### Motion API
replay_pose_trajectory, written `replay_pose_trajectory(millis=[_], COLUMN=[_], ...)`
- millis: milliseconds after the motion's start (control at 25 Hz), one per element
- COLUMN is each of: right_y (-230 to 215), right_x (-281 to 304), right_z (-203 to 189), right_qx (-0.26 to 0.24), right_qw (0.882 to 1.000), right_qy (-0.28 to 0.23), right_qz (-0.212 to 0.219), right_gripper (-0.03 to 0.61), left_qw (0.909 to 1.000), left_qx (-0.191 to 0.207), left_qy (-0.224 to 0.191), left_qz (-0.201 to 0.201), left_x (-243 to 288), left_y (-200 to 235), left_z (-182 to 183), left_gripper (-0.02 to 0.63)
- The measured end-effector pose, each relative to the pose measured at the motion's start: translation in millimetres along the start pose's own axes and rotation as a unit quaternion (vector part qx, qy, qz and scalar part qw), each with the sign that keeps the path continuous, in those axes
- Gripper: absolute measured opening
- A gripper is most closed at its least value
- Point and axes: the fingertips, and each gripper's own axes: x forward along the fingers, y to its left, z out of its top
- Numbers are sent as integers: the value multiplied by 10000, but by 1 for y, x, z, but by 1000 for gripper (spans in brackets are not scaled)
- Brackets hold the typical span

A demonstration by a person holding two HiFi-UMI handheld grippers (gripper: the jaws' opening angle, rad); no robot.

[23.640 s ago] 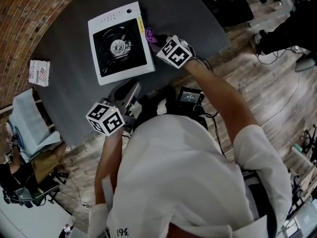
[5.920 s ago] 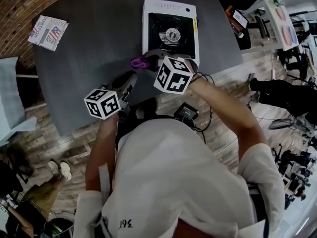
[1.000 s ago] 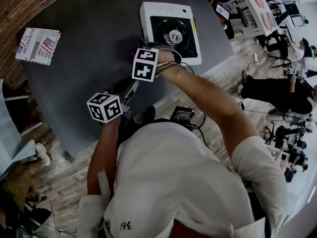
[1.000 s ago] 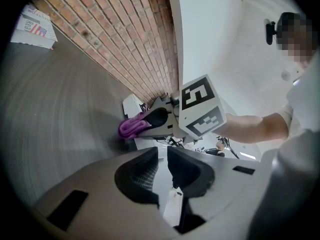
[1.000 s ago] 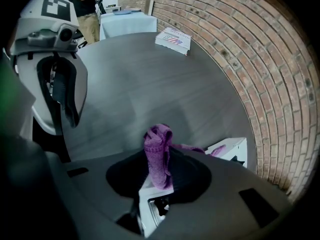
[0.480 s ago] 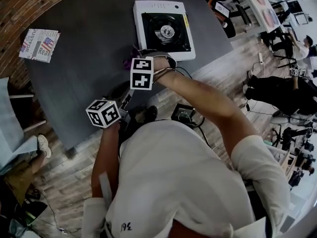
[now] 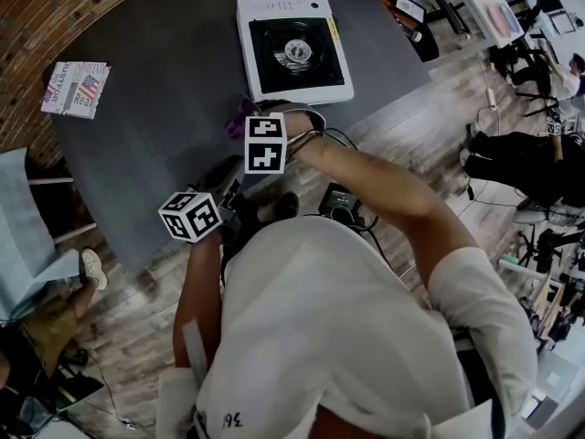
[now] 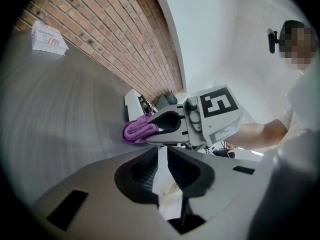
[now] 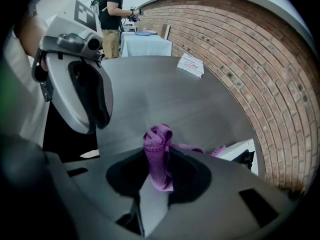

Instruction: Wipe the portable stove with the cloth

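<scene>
Packet (image 7: 75, 89) well apart from stove (image 7: 291, 48), cloth (image 7: 235, 127)

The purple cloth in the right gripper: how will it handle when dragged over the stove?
Probably floppy: the purple cloth bunches into folds above the right gripper, which is shut on it, and a loose tail trails sideways. Likely light, since a pinch at one spot holds it. Its textured weave should drag rather than slip.
</scene>
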Motion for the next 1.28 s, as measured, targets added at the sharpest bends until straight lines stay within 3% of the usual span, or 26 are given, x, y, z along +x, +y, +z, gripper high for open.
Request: replay_pose_trajectory(millis=[240, 520, 720, 1280], right_y=[-8, 0, 6, -9], right_x=[-19, -33, -29, -34], right_z=[11, 2, -10, -43], right_qx=[357, 1155, 1478, 2327], right_qw=[9978, 9862, 9793, 9576], right_qy=[-551, -1141, -1307, -1665], right_qz=[-13, 327, 461, 327], right_gripper=[104, 104, 104, 104], left_qw=[9999, 9997, 9994, 9974], left_qx=[135, 187, 257, 480], left_qy=[46, 185, 245, 526], left_qz=[17, -22, 14, 91], left_x=[5, 18, 23, 33], left_y=[-8, -24, -28, -44], left_z=[5, -5, -6, -9], left_gripper=[63, 63, 63, 63])
